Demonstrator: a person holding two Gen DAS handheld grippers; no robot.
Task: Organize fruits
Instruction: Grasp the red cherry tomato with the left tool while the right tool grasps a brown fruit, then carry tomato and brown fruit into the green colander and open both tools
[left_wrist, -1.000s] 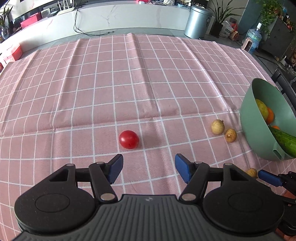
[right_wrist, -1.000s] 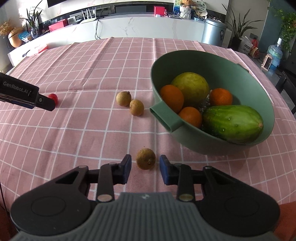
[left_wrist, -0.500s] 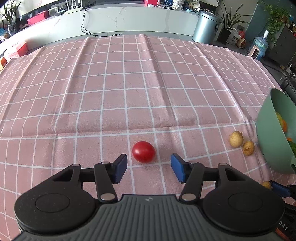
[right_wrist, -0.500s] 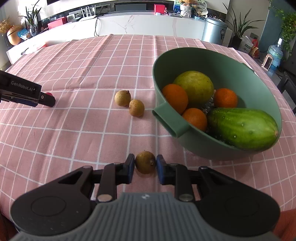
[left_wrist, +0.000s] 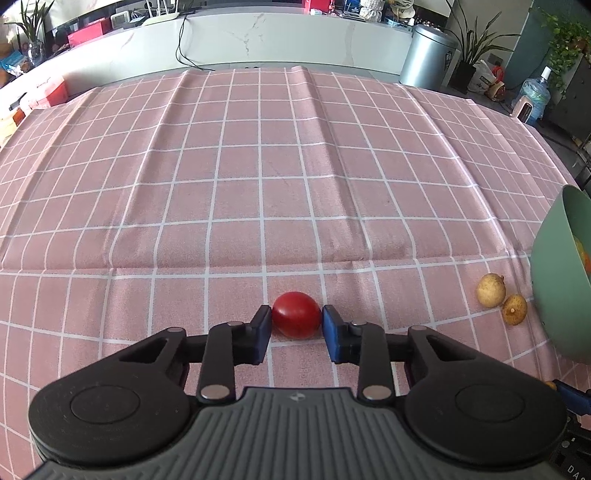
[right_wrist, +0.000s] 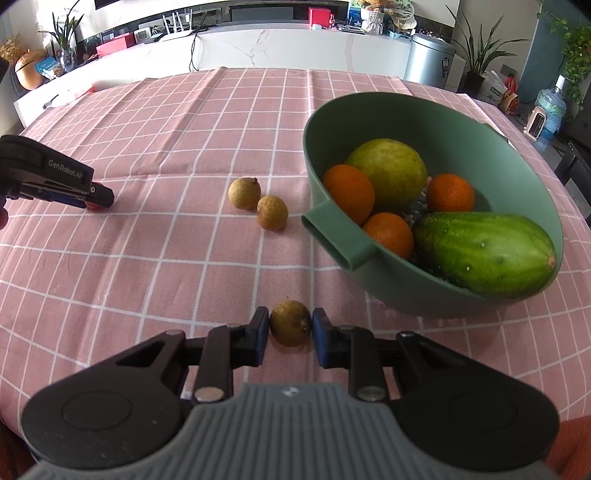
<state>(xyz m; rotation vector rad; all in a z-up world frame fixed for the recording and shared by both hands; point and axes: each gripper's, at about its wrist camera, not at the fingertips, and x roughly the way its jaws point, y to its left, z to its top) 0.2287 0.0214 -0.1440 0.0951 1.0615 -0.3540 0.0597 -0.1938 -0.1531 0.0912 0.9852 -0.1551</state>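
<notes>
The bowl (right_wrist: 436, 125) at two o'clock already holds oranges and a cucumber (mostly sorted). The left gripper (left_wrist: 296, 324) is closing on a tomato (left_wrist: 296, 314); the right gripper (right_wrist: 290, 326) is clamped on a longan (right_wrist: 290, 322). Two loose longans (right_wrist: 258, 203) remain at twelve o'clock.

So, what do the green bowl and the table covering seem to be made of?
Green bowl: probably plastic, matte; one even colour, smooth moulded handle. Table covering: looks like woven fabric, pink with white grid; it keeps fold creases and shows a fine texture, though a coated cloth is possible.
</notes>
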